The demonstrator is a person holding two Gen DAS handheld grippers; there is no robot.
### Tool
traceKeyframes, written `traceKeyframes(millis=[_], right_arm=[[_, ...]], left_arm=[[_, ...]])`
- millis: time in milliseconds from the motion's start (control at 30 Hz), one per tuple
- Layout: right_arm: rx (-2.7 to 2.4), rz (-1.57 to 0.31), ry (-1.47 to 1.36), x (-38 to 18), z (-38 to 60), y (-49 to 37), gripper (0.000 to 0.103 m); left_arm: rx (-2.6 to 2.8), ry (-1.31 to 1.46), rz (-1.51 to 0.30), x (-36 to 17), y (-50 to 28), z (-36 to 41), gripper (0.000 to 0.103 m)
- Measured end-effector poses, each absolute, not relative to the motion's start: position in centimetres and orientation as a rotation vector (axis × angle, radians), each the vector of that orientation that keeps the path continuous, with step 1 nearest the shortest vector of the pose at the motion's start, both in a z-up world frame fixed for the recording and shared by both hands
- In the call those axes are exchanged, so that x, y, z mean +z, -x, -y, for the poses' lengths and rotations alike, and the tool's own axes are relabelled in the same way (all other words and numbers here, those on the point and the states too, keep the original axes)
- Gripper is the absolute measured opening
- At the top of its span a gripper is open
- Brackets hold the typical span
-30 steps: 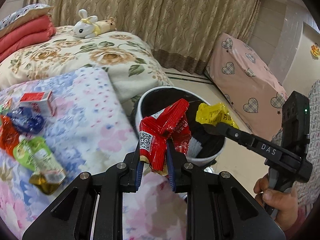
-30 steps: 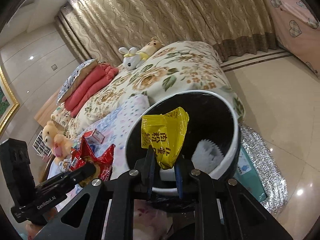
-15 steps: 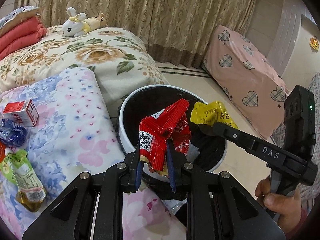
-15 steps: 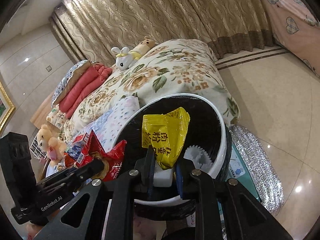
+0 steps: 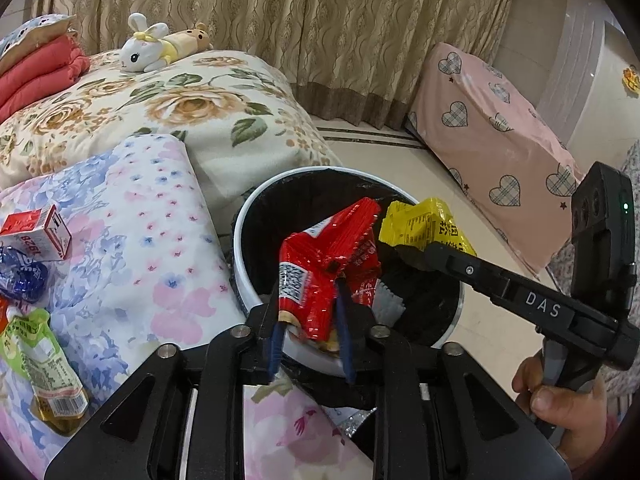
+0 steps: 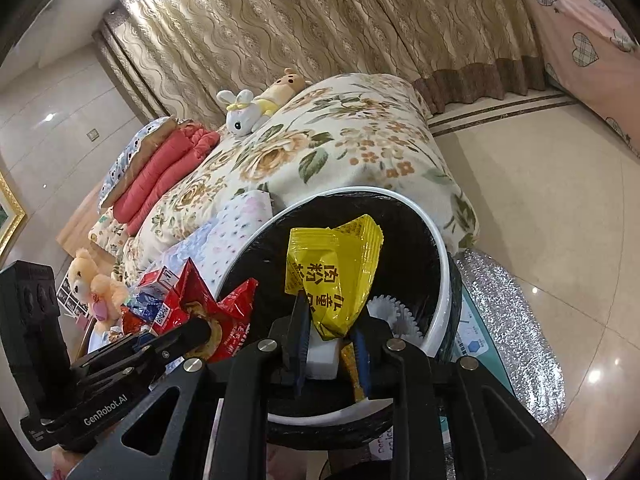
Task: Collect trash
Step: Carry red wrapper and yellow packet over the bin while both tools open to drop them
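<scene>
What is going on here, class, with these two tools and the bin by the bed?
A person is collecting trash with a hand-held gripper in each hand. The left hand-held gripper is shut on a red snack wrapper, and the right hand-held gripper is shut on a yellow packet. Both are held over the open trash bin with its black liner. More wrappers and a small red carton lie on the bedding.

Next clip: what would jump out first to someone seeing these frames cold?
Two bright wrappers poised over the black-lined white trash bin beside the bed: the left gripper clamps a red snack wrapper, the right gripper a yellow packet. More litter, including a green pouch, lies on the floral blanket left of the bin.
</scene>
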State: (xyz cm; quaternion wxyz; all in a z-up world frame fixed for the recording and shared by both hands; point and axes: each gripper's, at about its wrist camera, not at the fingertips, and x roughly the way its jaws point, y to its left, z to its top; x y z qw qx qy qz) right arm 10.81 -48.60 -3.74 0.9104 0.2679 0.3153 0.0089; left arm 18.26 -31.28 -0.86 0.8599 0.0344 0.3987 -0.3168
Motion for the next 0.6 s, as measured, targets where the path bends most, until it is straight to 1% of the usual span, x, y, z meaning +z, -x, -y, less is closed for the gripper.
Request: traceKeyframes(millis=[67, 133, 200, 267, 367, 400, 467, 533, 600], right_arm=[[0.01, -0.652, -0.565, -3.8, 48.8, -10.8, 0.04], [0.009, -0.65, -0.573, -3.7, 48.9, -10.6, 0.047], [0.006, -0.65, -0.571, -3.6, 48.8, -10.4, 0.05], [0.012, -0.65, -0.572, -3.5, 48.6, -10.3, 0.058], [0.017, -0.64, -0.569, -3.3, 48.1, -9.9, 0.066], [0.02, -0.636, -0.569, -3.2, 48.0, -9.9, 0.067], [0.025, -0.629, -0.572, -3.1, 47.4, -9.7, 0.078], [0.032, -0.626, -0.574, -3.0, 46.9, -9.7, 0.084], [0.045, -0.626, -0.573, -2.9, 46.2, -9.7, 0.086]], left_arm=[[-0.665, -0.066, -0.841, -0.9, -18.3, 31.2, 0.042], [-0.654, -0.057, -0.839, -1.0, -18.1, 30.8, 0.053], [-0.644, -0.049, -0.841, -1.1, -18.0, 30.4, 0.054], [-0.644, -0.035, -0.849, -1.2, -17.9, 29.8, 0.055], [-0.634, -0.017, -0.85, -1.3, -17.4, 28.6, 0.056], [-0.629, -0.01, -0.849, -1.3, -17.2, 28.1, 0.056], [-0.618, 0.004, -0.848, -1.3, -16.8, 27.0, 0.057], [-0.609, 0.02, -0.845, -1.3, -16.4, 25.9, 0.058], [-0.592, 0.036, -0.837, -1.3, -15.9, 24.6, 0.058]])
